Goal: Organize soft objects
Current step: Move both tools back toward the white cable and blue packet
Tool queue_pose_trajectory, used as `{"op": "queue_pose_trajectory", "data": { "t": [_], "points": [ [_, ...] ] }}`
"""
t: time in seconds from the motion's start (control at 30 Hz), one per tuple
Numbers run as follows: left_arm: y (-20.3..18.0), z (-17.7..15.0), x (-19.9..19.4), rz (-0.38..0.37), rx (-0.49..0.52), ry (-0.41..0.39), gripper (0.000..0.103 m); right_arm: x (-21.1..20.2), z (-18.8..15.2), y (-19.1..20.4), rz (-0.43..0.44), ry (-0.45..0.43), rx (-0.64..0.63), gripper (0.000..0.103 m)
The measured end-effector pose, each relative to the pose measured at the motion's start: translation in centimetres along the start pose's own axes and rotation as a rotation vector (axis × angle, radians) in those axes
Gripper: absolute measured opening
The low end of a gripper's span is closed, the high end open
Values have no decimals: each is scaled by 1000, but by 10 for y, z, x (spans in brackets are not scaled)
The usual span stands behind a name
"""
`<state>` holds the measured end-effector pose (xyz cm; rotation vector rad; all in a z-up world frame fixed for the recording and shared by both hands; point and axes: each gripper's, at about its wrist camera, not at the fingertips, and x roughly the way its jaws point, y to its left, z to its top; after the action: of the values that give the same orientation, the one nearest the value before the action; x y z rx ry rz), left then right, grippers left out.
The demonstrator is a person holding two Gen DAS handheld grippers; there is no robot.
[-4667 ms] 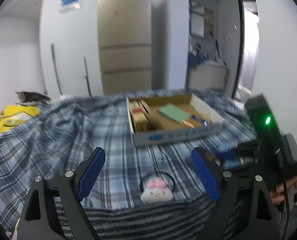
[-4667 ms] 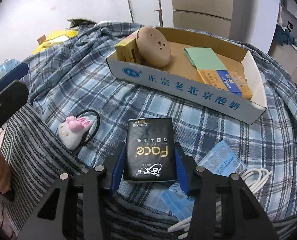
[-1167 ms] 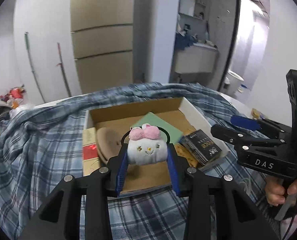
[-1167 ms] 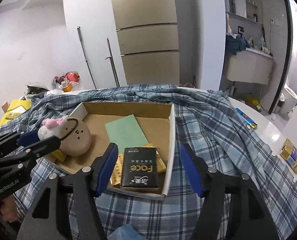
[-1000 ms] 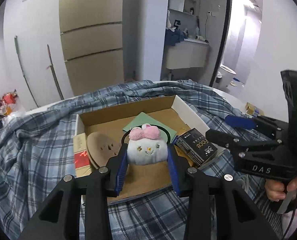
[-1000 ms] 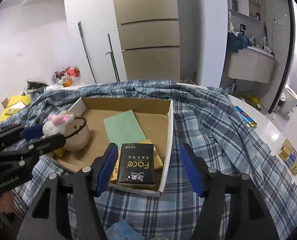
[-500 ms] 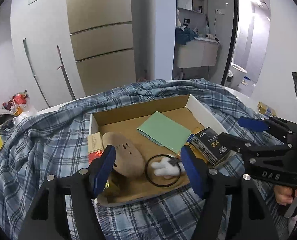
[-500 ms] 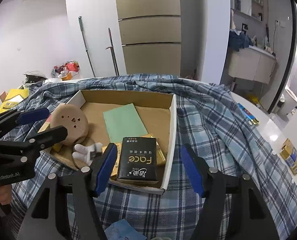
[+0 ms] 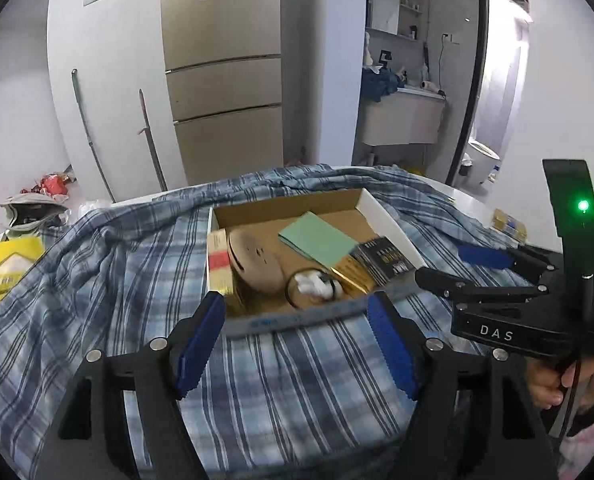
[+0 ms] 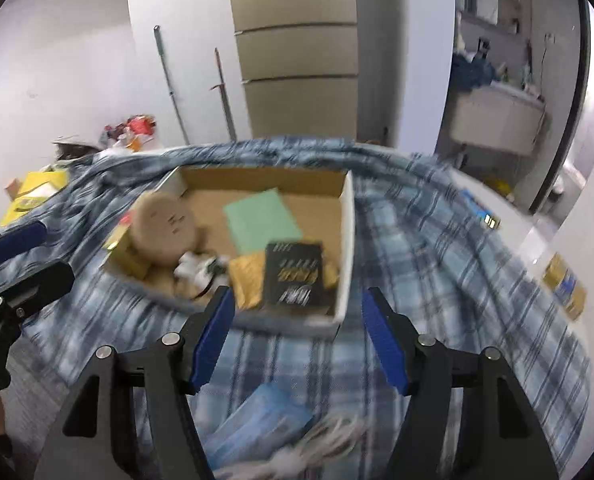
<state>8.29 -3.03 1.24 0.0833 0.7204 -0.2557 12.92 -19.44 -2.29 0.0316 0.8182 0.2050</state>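
**Two grippers wide apart, plush toy in the box**

Both our grippers hang over the plaid cloth [image 9: 109, 276] with jaws spread wide and nothing between them: the left gripper [image 9: 297, 340] and the right gripper [image 10: 297, 332]. The white plush toy [image 9: 315, 285] lies inside the cardboard box [image 9: 389, 222], just beside the round tan cushion [image 9: 255, 260] and near the black tissue pack [image 10: 295, 276] and the green sheet [image 9: 317, 236].

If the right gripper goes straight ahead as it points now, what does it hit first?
Most likely the cardboard box: its near wall sits just beyond the open right gripper, with the black tissue pack right behind it. The frame is blurred, so depth is uncertain.
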Motion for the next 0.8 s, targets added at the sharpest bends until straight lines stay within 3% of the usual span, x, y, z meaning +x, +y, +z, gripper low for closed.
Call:
{"op": "queue_pose_trajectory", "data": {
  "t": [0.13, 0.27, 0.37, 0.67, 0.8],
  "points": [
    [-8, -17, -20, -12, -4, -5, 76, -29, -15, 14, -22, -39, -65, 65],
    [-14, -33, -36, 5, -18, -38, 77, -53, -35, 21, -10, -63, -52, 66],
    [-18, -45, -43, -13, -24, -60, 88, -67, -60, 20, -54, -89, -25, 66],
    [-18, -84, -32, -42, -94, -24, 88, -77, -91, -8, -77, -51, 43, 66],
    [-16, -89, -21, -7, -90, 3, 88, -69, -102, -14, -69, -16, 70, 66]
  ]
}}
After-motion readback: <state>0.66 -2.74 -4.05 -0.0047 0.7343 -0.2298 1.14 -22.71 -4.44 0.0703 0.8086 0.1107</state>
